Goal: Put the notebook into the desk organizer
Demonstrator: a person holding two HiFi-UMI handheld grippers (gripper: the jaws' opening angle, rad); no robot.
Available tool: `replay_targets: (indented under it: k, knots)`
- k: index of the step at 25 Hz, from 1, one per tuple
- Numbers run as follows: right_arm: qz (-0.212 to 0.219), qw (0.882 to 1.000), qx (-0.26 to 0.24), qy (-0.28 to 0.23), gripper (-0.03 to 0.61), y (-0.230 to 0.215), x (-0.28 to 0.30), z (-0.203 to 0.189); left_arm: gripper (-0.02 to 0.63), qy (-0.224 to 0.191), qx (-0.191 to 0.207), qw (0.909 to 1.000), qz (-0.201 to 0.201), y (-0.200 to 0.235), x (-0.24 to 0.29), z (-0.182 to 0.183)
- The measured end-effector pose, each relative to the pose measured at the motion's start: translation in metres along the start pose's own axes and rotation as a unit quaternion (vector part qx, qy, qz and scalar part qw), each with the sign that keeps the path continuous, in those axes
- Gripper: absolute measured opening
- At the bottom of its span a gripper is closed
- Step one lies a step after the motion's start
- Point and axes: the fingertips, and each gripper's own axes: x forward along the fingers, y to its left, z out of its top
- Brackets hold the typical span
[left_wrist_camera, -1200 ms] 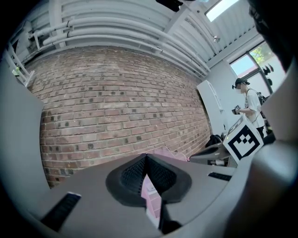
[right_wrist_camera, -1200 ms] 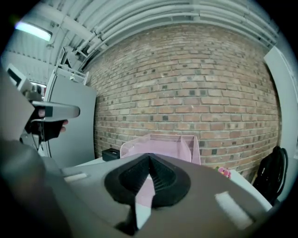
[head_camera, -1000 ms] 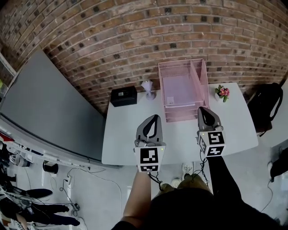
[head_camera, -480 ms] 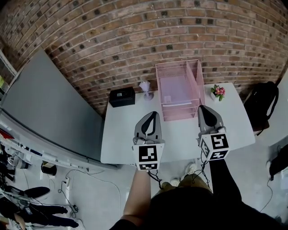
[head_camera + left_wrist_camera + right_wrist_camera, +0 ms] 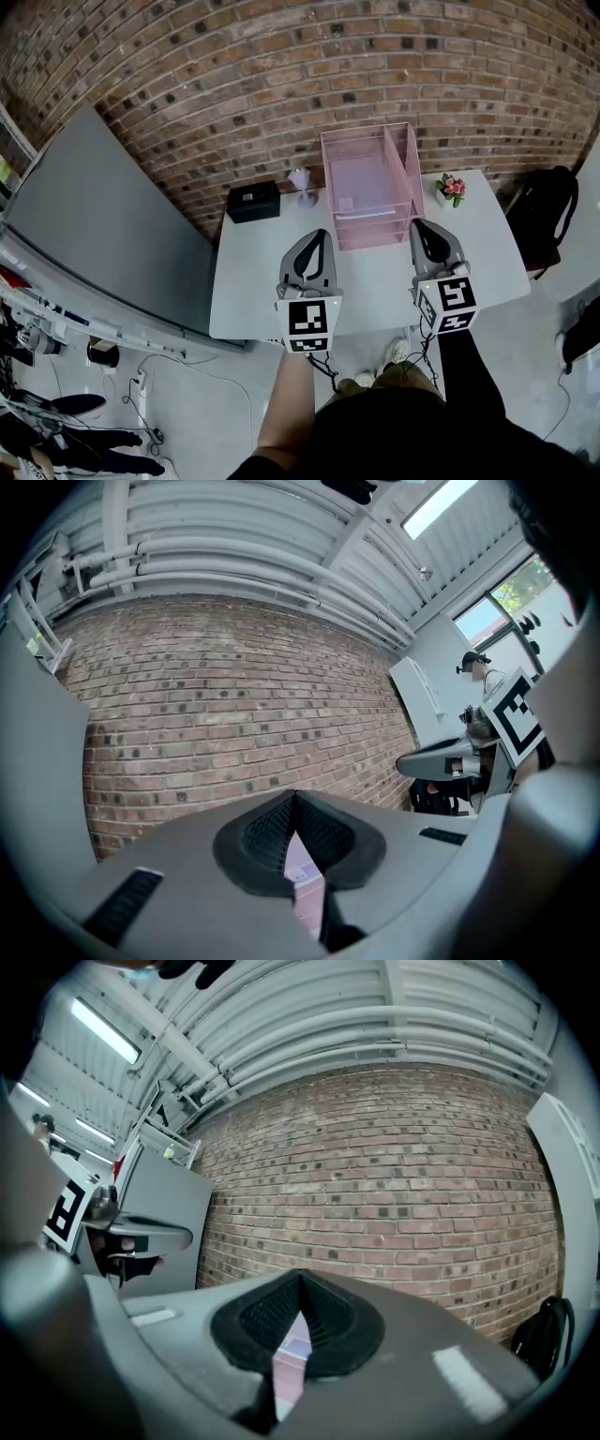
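Over the near half of the white worktop (image 5: 375, 286), holds left tongs (image 5: 322, 234) and right tongs (image 5: 419, 225) level, side by side, both pinched shut on nothing. Finds the notebook (image 5: 361, 183), seemingly the lilac slab, flat in the top tray of the pink desk organizer (image 5: 375, 236), beyond both tips.

**Grey Grippers, Black Sleeve**

The left gripper (image 5: 320, 240) and right gripper (image 5: 421, 230) are 2 pale grey, tapering shells. Each is lined with black mesh pads (image 5: 267, 832) and carries a black-and-white marker cube (image 5: 309, 323). A thin black cable (image 5: 323, 371) hangs beneath the left one. The right arm wears a black sleeve (image 5: 459, 373).
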Motion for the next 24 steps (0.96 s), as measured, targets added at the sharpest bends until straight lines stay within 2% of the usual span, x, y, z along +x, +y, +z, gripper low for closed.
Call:
replay_targets:
  k: [24]
  knots:
    - [0.006, 1.000, -0.003, 0.001, 0.000, -0.001, -0.010, -0.001, 0.008, 0.000, -0.005, 1.0000, -0.009, -0.013, -0.001, -0.001]
